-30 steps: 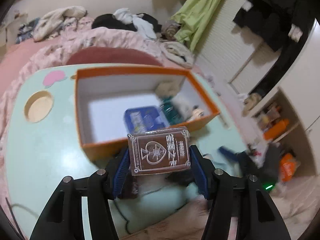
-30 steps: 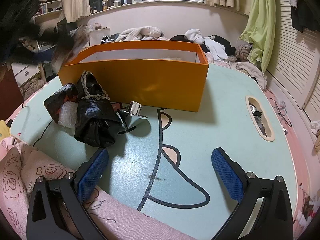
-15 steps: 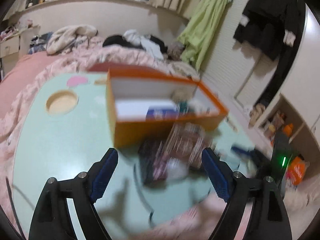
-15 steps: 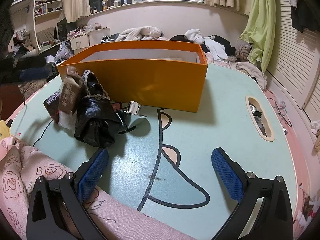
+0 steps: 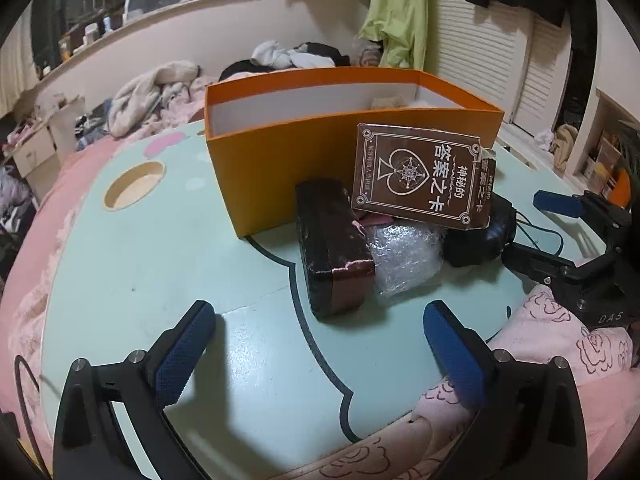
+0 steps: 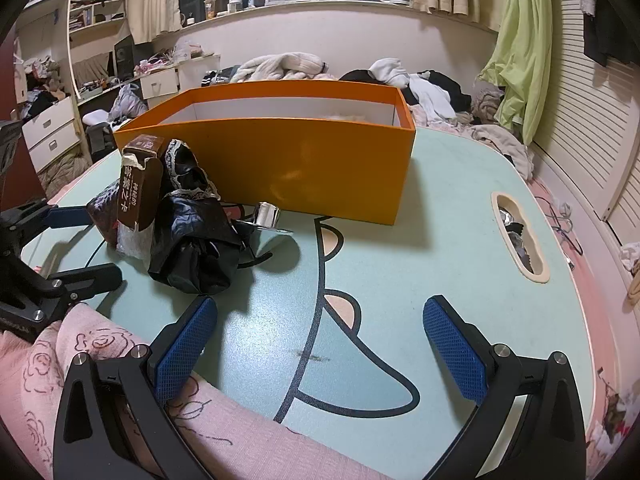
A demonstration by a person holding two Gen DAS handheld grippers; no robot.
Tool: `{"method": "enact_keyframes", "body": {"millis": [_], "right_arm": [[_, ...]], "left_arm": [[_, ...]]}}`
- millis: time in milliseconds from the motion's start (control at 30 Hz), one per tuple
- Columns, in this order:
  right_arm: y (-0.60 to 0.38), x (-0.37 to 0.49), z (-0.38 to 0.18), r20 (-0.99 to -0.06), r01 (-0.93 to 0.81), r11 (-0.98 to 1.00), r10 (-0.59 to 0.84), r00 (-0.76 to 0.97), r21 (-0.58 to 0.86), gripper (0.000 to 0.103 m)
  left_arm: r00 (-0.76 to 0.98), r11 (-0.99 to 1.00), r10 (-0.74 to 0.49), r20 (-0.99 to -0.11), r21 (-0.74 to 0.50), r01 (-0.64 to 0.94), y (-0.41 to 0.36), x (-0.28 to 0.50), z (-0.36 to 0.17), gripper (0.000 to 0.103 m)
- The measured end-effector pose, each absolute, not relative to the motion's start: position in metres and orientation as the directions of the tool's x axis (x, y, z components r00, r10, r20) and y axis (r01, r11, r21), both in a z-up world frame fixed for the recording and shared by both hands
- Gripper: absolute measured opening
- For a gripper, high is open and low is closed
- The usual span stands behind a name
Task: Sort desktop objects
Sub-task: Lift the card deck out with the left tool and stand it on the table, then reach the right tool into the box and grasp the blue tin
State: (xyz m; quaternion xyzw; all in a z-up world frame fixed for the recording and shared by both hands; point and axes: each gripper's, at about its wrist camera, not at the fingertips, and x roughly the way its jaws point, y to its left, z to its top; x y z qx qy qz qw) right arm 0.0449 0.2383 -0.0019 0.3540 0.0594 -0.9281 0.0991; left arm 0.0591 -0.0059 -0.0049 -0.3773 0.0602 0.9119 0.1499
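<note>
- My left tool (image 5: 316, 340) stands wide apart over the pale green worktop (image 5: 160, 264); its jaws have just been opening and nothing sits between them.
- The brown card box (image 5: 420, 178) lies tilted on a small pile just in front of the orange box (image 5: 288, 152), resting on a dark case (image 5: 332, 248) and a wad of bubble wrap (image 5: 404, 256).
- My right tool (image 6: 318, 344) is also spread apart and empty, hovering above the worktop near a crumpled black bag (image 6: 196, 240).
- A small shiny metal piece (image 6: 266, 216) sits beside that bag.
</note>
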Motion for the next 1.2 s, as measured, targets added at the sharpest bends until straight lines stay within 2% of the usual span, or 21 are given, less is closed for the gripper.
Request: {"method": "enact_keyframes", "body": {"millis": [200,267,400,433,500,567,600,667,733,767,833,967,1067,1200], "right_arm": [[0.239,0.046,0.001,-0.668,0.219,-0.975,-0.146,-0.730,-0.026,0.102],[0.244,0.054,0.013,-0.624,0.241,-0.970,-0.210,-0.753,0.035,0.074],[0.243,0.041,0.068,-0.531,0.304,-0.943,-0.327,-0.781,0.133,0.072],[0.238,0.027,0.084,-0.544,0.331,-0.929,-0.365,-0.756,0.163,0.072],[0.227,-0.015,0.105,-0.633,0.360,-0.896,-0.439,-0.638,0.259,0.072],[0.215,-0.068,0.108,-0.740,0.296,-0.873,-0.487,-0.463,0.389,0.072],[0.211,-0.085,0.104,-0.778,0.258,-0.876,-0.480,-0.406,0.407,0.072],[0.192,-0.120,0.089,-0.869,0.192,-0.906,-0.418,-0.264,0.378,0.072],[0.176,-0.133,0.081,-0.897,0.222,-0.915,-0.384,-0.219,0.337,0.072],[0.167,-0.140,0.073,-0.927,0.225,-0.934,-0.321,-0.194,0.277,0.072],[0.158,-0.152,0.062,-0.952,0.213,-0.951,-0.262,-0.159,0.226,0.072],[0.147,-0.168,0.033,-0.970,0.184,-0.958,-0.234,-0.059,0.220,0.072],[0.134,-0.169,0.021,-0.981,0.205,-0.963,-0.187,-0.050,0.173,0.074],[0.115,-0.160,0.035,-0.988,0.254,-0.967,-0.048,-0.149,0.008,0.067]], "left_arm": [[-0.674,-0.948,0.231,-0.701,-0.006,-0.319,-0.007,0.061,-0.007,0.103],[-0.675,-0.947,0.233,-0.700,-0.007,-0.320,-0.007,0.063,-0.007,0.103],[-0.675,-0.947,0.236,-0.699,-0.009,-0.322,-0.004,0.062,-0.008,0.103],[-0.675,-0.947,0.236,-0.699,-0.009,-0.322,-0.005,0.062,-0.008,0.103],[-0.676,-0.947,0.235,-0.699,-0.009,-0.321,-0.005,0.062,-0.008,0.103],[-0.676,-0.947,0.236,-0.698,-0.010,-0.321,-0.005,0.062,-0.007,0.103],[-0.676,-0.947,0.237,-0.697,-0.010,-0.322,-0.006,0.062,-0.008,0.103],[-0.678,-0.946,0.239,-0.695,-0.011,-0.323,-0.006,0.062,-0.007,0.103],[-0.680,-0.946,0.242,-0.692,-0.012,-0.324,-0.005,0.062,-0.007,0.103],[-0.681,-0.946,0.243,-0.691,-0.013,-0.325,-0.005,0.061,-0.007,0.103],[-0.682,-0.945,0.245,-0.689,-0.014,-0.325,-0.006,0.061,-0.007,0.103],[-0.684,-0.945,0.247,-0.686,-0.016,-0.326,-0.007,0.062,-0.007,0.103],[-0.685,-0.946,0.247,-0.686,-0.016,-0.325,-0.007,0.062,-0.007,0.103],[-0.686,-0.946,0.246,-0.685,-0.014,-0.325,-0.008,0.062,-0.007,0.103]]}}
